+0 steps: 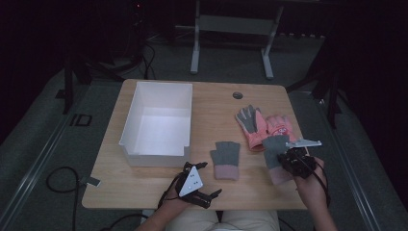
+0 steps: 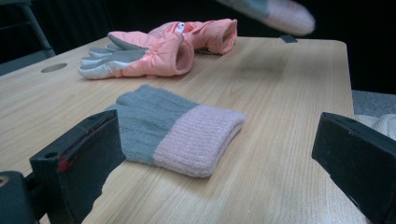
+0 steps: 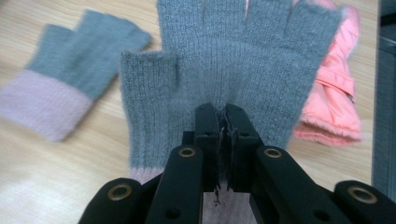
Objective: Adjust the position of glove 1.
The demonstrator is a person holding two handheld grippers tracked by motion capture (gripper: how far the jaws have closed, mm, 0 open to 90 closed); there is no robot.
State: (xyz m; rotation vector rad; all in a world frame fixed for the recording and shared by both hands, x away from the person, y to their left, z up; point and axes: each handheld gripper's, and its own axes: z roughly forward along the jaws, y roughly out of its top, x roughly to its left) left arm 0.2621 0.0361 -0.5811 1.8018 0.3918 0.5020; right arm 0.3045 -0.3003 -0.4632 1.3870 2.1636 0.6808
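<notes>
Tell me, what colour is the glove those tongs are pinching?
Grey knit glove with a pink cuff, clearest in the right gripper view.

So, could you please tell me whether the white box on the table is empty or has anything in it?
Empty. In the high view the white box shows only its bare white floor; all four gloves lie outside it, one knit glove in the right gripper's jaws.

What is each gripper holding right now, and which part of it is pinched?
The right gripper is shut on a grey knit glove, pinching its palm just above the pink cuff. The left gripper is open and holds nothing.
</notes>
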